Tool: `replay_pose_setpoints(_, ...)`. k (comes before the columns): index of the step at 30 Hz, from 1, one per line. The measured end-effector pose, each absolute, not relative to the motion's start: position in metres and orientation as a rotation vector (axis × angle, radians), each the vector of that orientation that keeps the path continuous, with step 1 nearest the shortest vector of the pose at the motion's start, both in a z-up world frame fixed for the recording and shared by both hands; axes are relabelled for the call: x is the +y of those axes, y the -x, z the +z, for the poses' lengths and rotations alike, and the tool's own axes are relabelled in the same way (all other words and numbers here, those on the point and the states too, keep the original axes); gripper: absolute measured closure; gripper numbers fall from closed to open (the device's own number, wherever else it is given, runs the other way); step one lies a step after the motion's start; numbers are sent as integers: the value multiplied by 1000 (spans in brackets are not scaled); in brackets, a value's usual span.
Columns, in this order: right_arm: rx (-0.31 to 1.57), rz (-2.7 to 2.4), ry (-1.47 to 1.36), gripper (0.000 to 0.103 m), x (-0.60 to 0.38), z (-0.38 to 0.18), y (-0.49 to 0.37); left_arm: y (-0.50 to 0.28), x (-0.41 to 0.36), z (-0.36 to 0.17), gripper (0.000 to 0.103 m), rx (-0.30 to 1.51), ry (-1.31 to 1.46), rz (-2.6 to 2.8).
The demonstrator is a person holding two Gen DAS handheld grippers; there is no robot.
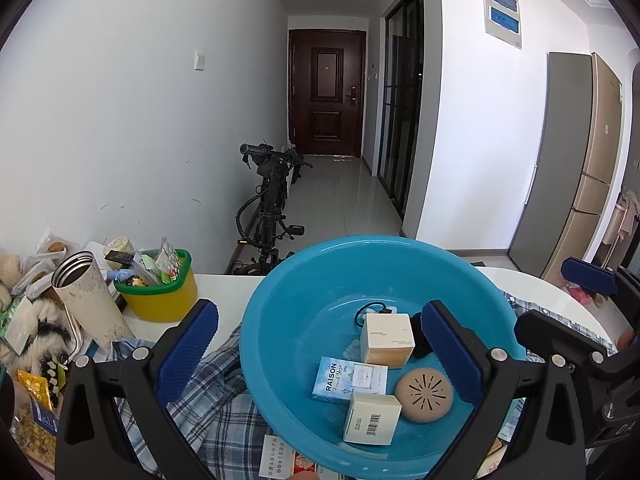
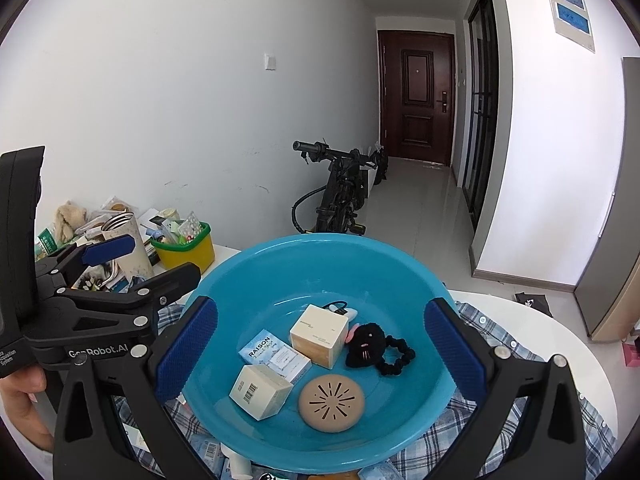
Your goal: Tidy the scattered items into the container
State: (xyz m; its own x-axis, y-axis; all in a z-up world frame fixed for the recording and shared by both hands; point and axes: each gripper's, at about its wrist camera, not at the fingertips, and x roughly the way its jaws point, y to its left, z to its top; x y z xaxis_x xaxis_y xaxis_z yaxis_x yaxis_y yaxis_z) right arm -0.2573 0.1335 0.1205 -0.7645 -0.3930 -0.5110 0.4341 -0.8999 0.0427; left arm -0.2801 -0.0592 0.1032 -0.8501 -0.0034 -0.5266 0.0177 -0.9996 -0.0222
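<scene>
A blue basin (image 1: pixel 320 280) (image 2: pixel 320 268) sits on a plaid cloth before both grippers. It holds two cream boxes (image 2: pixel 320 334) (image 2: pixel 260 390), a light blue RAISON box (image 2: pixel 274 354), a tan round disc (image 2: pixel 332 400), a black plush hair tie (image 2: pixel 372 346) and a black cable (image 2: pixel 338 306). My right gripper (image 2: pixel 320 348) hovers over the basin, open wide, with nothing between its pads. My left gripper (image 1: pixel 320 352) is open too and straddles the basin's left rim without touching it. In the left wrist view the plush is half hidden behind a finger.
A yellow and green bin (image 1: pixel 160 292) full of small things and a steel-lined tumbler (image 1: pixel 88 296) stand at the left among clutter. The plaid cloth (image 1: pixel 212 400) covers the white round table (image 2: pixel 520 320). Packets lie under the basin's near edge. A bicycle (image 2: pixel 340 192) leans behind the table.
</scene>
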Motion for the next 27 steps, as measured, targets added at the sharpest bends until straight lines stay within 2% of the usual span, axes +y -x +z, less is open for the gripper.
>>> replay_pose_setpoints(10, 175, -2607, -714, 0, 127, 125, 251, 277, -63, 107, 0, 57, -855, -3016)
replay_pose_setpoints(14, 139, -2628, -694, 0, 132, 130, 248, 270, -64, 114, 0, 54, -824, -3009)
replay_pose_setpoints(18, 92, -2681, -681, 0, 140, 136, 241, 254, -66, 130, 0, 64, -758, -3016)
replay_pose_setpoints(27, 126, -2714, -587, 0, 149, 177, 184, 194, -57, 176, 0, 100, -641, -3073)
